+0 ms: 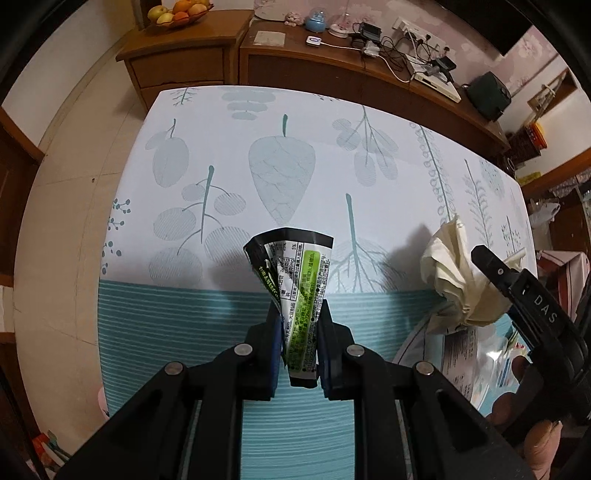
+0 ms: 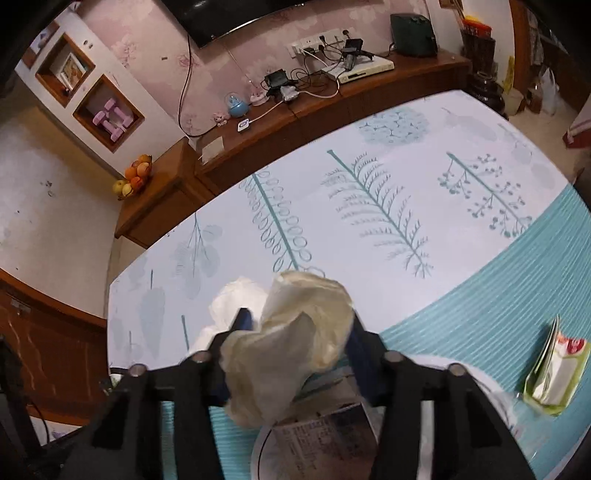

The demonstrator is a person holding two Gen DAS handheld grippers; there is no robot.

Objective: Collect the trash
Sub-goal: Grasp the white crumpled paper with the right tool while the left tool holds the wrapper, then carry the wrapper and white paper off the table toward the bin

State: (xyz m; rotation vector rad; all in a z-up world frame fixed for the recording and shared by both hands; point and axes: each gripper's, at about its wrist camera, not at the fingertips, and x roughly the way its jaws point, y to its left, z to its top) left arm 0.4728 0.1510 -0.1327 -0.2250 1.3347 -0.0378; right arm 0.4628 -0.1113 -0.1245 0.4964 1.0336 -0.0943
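Left gripper (image 1: 300,332): my two fingers pinch a crumpled snack wrapper (image 1: 295,291), black-edged with a green label and small print. The wrapper fans out above the fingertips, its lower end hanging between the pads. It is lifted clear of the table (image 1: 229,155), which wears a white cloth printed with pale teal leaves and a striped teal band along the near side.

Right gripper (image 2: 295,339): a wad of cream tissue (image 2: 295,332) sits between my fingers. The left wrist view shows the same wad bunched at my right gripper's black finger (image 1: 495,269). The paper bulges over both pads and hides them, so I read this as a grip, though the contact itself is poorly seen. A second, whiter scrap of tissue (image 2: 236,295) shows just behind the left finger; whether it lies on the cloth I cannot tell.

Under the right gripper: a clear packet with a printed label (image 2: 321,435), lying on the striped band. Farther right on the band, well apart: a green-edged wrapper (image 2: 554,373) with white and red print, lying flat.

Beyond the table: a wooden sideboard (image 1: 332,62) with cables, and a fruit bowl (image 1: 179,13).
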